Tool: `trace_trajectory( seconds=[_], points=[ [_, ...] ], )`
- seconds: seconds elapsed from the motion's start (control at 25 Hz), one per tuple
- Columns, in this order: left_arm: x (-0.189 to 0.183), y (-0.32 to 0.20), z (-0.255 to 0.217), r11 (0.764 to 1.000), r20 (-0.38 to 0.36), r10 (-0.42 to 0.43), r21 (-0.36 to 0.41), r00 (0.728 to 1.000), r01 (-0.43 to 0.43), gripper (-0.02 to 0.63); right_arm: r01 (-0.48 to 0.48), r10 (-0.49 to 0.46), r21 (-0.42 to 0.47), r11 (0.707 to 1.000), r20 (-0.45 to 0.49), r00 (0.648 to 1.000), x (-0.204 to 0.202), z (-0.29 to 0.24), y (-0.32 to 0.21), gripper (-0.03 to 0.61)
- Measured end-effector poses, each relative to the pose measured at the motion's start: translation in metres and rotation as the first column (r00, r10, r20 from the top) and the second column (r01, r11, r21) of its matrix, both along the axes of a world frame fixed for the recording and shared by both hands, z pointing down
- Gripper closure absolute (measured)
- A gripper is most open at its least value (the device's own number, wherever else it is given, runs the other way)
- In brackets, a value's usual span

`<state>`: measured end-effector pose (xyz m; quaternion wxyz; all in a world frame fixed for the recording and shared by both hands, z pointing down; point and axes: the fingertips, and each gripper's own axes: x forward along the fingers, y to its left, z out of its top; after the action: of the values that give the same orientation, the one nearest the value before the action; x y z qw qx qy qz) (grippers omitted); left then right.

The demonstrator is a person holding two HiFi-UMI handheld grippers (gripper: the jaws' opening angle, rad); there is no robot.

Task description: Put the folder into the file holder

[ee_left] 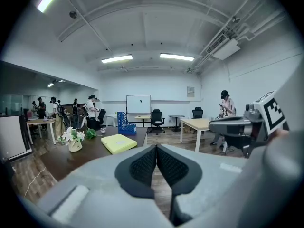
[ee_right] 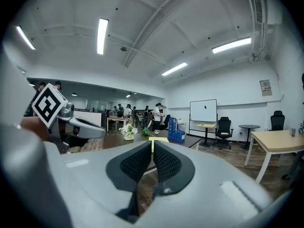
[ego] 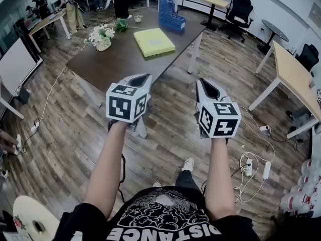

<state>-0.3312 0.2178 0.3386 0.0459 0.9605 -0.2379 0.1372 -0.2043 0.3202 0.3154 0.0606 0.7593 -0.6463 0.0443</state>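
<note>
Folder (ego: pixel 154 41), yellow-green, lies flat on the dark table (ego: pixel 115 67) in the upper middle of the head view. The blue file holder (ego: pixel 171 15) stands just above it in the frame, near the table's far edge and apart from the folder. A pot of white flowers (ego: pixel 102 36) sits on the same table, toward the upper left.

I hold both tongs out side by side at mid-frame, by the table's near edge, above the wooden floor (ego: pixel 170 119). My left gripper (ego: pixel 145 77) is at centre left, jaws pressed together with nothing between them. My right gripper (ego: pixel 201 82) is at centre right, jaws likewise closed on nothing. Both are well apart from the folder.
</note>
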Motion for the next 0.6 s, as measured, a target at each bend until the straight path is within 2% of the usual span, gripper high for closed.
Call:
trace_trajectory(
  seconds=[0.6],
  points=[
    [0.084,-0.050,0.000,0.998,0.011,-0.059,-0.007,0.998,0.059,0.569,0.094,-0.093,-0.035,0.995,0.034,0.995,0.083,0.014,-0.055,0.503]
  ],
)
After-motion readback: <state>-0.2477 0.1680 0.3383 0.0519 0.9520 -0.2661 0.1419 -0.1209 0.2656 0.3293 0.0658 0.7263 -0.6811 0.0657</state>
